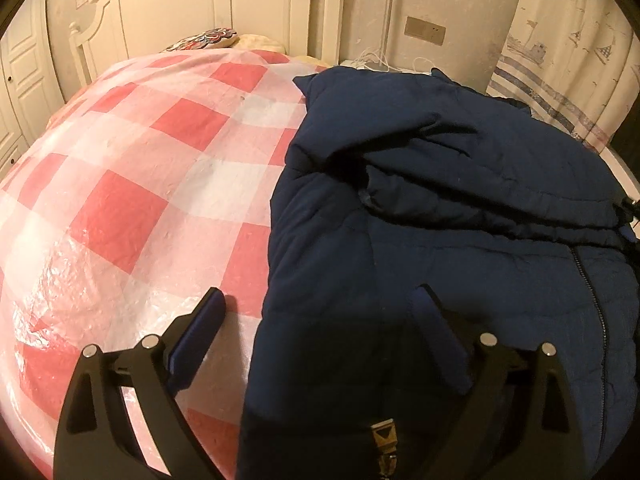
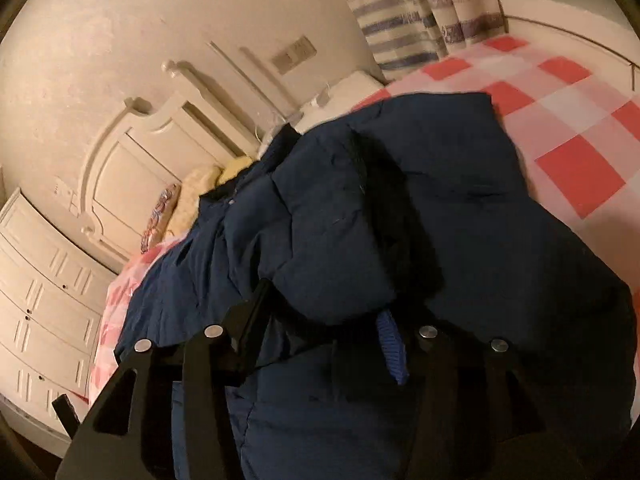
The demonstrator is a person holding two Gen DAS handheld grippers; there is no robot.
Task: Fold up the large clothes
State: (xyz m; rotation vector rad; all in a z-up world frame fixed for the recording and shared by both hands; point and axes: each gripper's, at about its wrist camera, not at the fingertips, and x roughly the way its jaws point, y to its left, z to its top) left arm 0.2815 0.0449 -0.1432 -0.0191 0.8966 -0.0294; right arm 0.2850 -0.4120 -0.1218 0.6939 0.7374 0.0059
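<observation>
A large navy padded jacket lies bunched on a bed with a red-and-white checked cover. Its zipper runs down the right side. My left gripper is open and empty, hovering over the jacket's left edge: the left finger is above the cover, the right finger above the jacket. In the right wrist view the jacket fills the middle. My right gripper stands wide apart around a thick fold or sleeve of the jacket; the fold hides part of the fingers, so its grip is unclear.
A cream headboard and pillows are at the far end. A white nightstand with cables and a striped curtain stand beyond the jacket. A cream drawer cabinet is beside the bed.
</observation>
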